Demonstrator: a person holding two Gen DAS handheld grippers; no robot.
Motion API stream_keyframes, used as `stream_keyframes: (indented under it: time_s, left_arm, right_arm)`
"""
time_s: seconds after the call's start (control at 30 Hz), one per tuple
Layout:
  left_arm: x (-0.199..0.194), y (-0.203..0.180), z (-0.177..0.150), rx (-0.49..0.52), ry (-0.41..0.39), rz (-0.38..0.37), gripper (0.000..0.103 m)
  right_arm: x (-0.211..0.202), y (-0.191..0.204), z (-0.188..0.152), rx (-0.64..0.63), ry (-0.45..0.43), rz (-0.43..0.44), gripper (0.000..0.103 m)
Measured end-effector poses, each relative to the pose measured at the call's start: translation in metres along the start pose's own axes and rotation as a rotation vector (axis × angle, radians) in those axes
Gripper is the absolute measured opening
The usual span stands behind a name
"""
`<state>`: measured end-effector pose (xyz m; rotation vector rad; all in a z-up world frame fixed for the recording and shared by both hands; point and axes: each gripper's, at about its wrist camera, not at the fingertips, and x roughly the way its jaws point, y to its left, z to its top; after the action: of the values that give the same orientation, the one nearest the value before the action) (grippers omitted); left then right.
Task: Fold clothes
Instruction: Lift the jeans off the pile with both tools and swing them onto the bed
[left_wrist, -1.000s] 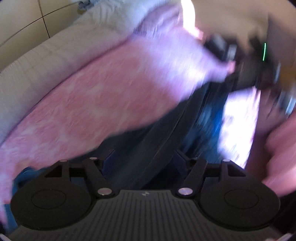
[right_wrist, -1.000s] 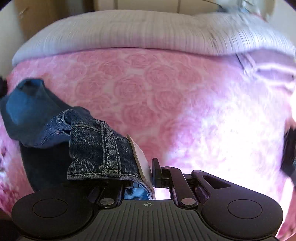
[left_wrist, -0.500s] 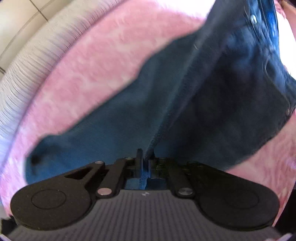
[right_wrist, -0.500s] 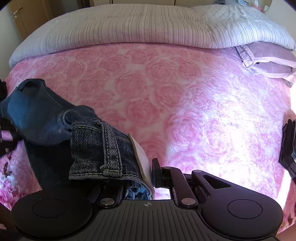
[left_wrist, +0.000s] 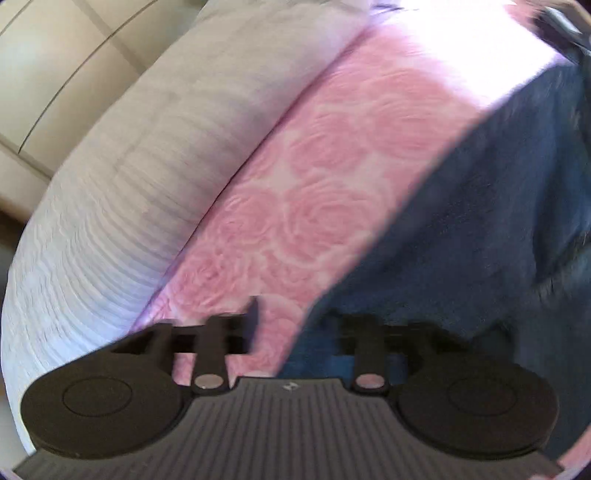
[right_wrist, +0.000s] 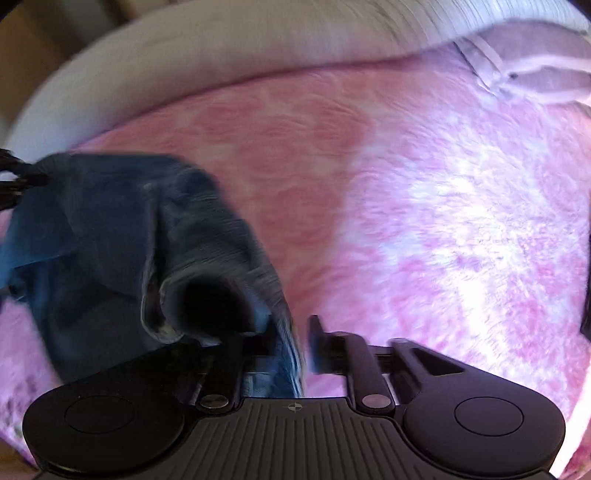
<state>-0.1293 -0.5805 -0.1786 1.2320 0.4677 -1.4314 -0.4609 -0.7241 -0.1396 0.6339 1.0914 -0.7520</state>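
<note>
Now both claws just opening: left claw (left_wrist: 295, 328) empty, right claw (right_wrist: 284, 343) seemingly releasing jeans (right_wrist: 122, 236).

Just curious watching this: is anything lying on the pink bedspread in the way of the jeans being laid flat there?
Nothing visible does. The jeans lie on the pink bedspread, which is bare beside them. A folded lilac garment sits well off at the far edge. Both grippers, left gripper and right gripper, have just been opening.

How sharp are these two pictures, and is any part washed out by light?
Left wrist view: smeared by motion blur, jeans soft, glare whitening the pink rose bedspread at top right. Right wrist view: blurred too, sunlight bleaching the bedspread's right side.
</note>
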Motion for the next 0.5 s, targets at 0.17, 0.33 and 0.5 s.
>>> stream_keyframes:
  time_s: [0.17, 0.33, 0.5]
  left_arm:
    - [-0.017, -0.016, -0.033, -0.053, -0.036, 0.018, 0.056]
    - [-0.049, -0.030, -0.094, -0.176, -0.016, 0.048, 0.056]
    - [-0.075, -0.071, -0.151, -0.070, 0.001, 0.070, 0.056]
  right_arm:
    - [0.006, -0.016, -0.011, -0.015, -0.029, 0.022, 0.064]
    - [0.011, 0.000, -0.077, -0.091, 0.020, 0.124, 0.065]
    - [0.032, 0.034, -0.151, -0.128, 0.126, 0.232, 0.066]
